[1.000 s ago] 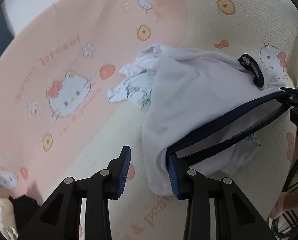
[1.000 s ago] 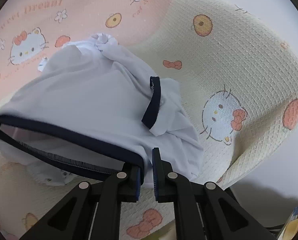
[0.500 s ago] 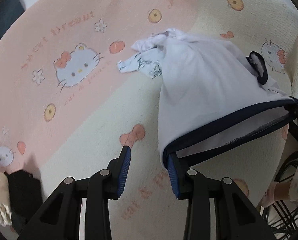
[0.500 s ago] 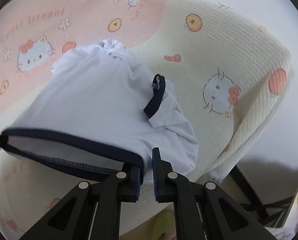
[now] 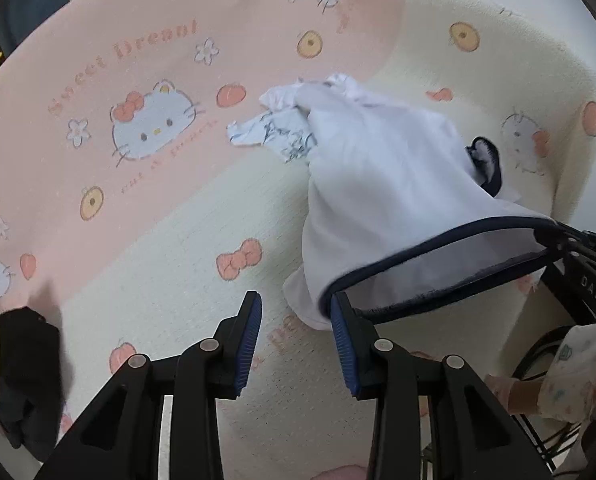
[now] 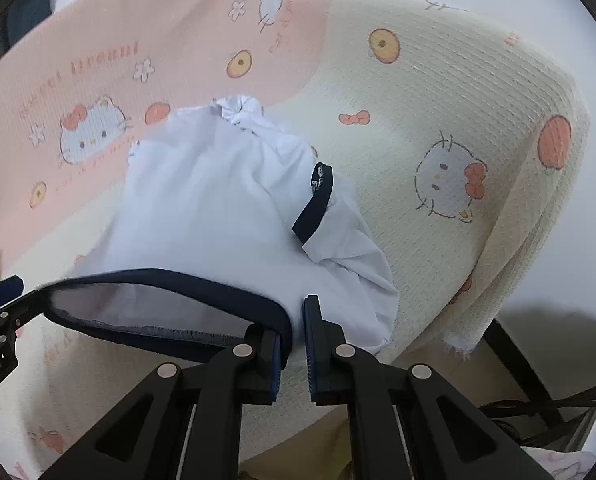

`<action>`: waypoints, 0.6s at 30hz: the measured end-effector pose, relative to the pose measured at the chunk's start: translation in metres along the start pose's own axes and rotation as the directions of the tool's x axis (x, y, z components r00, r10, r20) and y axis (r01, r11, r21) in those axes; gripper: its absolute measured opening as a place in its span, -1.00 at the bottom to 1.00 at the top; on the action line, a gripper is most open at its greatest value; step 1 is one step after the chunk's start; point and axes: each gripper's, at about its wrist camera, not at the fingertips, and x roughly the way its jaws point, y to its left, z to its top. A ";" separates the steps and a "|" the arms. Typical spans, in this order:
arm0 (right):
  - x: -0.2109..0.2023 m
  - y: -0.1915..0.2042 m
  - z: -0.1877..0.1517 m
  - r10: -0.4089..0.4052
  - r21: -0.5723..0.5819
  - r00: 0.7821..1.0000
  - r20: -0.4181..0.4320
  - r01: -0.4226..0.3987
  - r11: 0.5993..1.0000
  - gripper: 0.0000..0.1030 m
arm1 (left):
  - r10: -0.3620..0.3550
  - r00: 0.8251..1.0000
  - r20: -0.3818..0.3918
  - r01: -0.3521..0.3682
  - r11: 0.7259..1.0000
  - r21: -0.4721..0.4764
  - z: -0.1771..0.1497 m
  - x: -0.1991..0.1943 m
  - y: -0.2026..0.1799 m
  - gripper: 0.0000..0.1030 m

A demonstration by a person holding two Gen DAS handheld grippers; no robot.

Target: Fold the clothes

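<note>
A white garment (image 5: pixel 382 184) with navy trim hangs above the pink and cream cartoon-cat blanket (image 5: pixel 146 248), and its upper end still lies bunched on the blanket. My right gripper (image 6: pixel 292 332) is shut on the navy hem (image 6: pixel 170 280); it also shows at the right edge of the left wrist view (image 5: pixel 570 240). The hem stretches across to my left gripper (image 5: pixel 294 312), whose jaws stand apart with bare blanket between them. There the hem only catches against the tip of the right finger (image 5: pixel 338 312). A navy sleeve cuff (image 6: pixel 316 204) hangs on the garment's right side.
A small printed white cloth (image 5: pixel 266 128) lies partly under the garment. A black cloth (image 5: pixel 26 364) and a cream item lie at the blanket's near left. A person's patterned sleeve (image 5: pixel 570 368) is at lower right. The blanket's edge (image 6: pixel 494 292) drops off over a dark frame leg (image 6: pixel 518 364).
Both grippers have moved up and back from the blanket. The garment has come up with them, its hem spread between them, and more of the blanket shows.
</note>
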 end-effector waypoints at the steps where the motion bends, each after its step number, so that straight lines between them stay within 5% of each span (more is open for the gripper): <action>1: -0.001 -0.003 0.000 0.021 0.008 1.000 -0.005 -0.021 1.000 -0.87 | -0.004 1.000 0.010 0.004 1.000 0.009 0.000 -0.004 0.000 -0.37; 4: -0.007 -0.006 0.000 0.096 0.012 0.995 -0.005 -0.096 0.995 -0.74 | -0.076 0.997 0.002 0.076 0.996 -0.038 -0.002 -0.012 0.004 -0.32; 8: -0.023 0.000 -0.002 0.159 -0.020 0.987 0.038 -0.159 0.987 0.13 | -0.175 0.985 -0.004 0.173 0.979 -0.105 -0.004 -0.021 0.011 0.35; 18: -0.030 0.015 0.001 0.169 -0.103 0.984 0.058 -0.163 0.981 0.27 | -0.163 0.986 -0.047 0.150 0.968 -0.199 -0.001 -0.011 0.025 0.36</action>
